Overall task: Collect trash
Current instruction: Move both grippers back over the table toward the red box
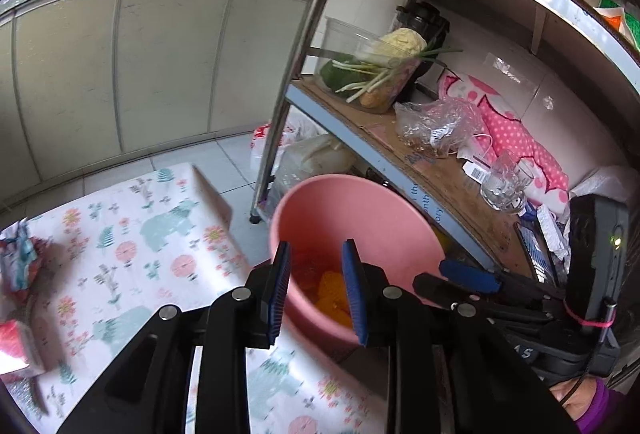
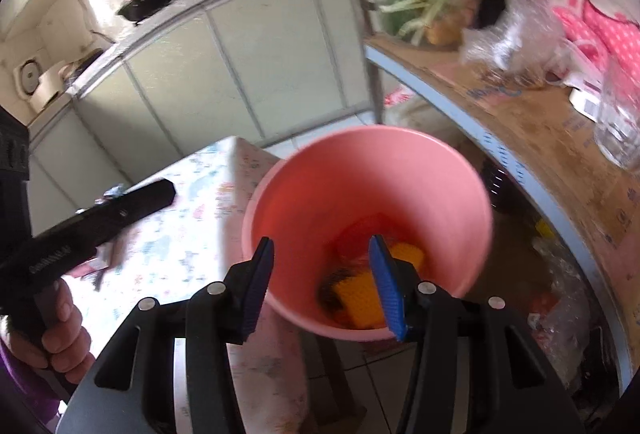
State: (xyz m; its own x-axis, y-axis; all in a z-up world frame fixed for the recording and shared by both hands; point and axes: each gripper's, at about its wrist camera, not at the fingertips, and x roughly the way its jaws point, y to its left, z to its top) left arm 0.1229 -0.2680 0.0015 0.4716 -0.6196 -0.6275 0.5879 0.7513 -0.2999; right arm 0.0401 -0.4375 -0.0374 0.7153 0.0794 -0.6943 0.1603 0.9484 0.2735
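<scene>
Both tools are positioned over a pink bucket that stands just past the edge of the desk, beside a metal shelf unit.

Left tool: released. Its 2 blue pads stand apart with nothing between them, above the near rim of the bucket.

Right tool: released. Its jaws are parted wider than the left tool's and nothing is pressed between them; the right pad lies inside the bucket mouth, the left pad just outside the rim. In the left wrist view the right tool appears at the right edge, next to the bucket.

Trash: orange and yellow pieces lie at the bottom of the bucket, with a red piece behind them and a dark item to their left; the blur makes it unclear what these are. Further wrappers lie on the floral desk cover at its far left side, well apart from the bucket.

A hand in a purple sleeve grips the left tool's handle.

The shelf carries vegetables in a clear container, a plastic bag and a glass.
</scene>
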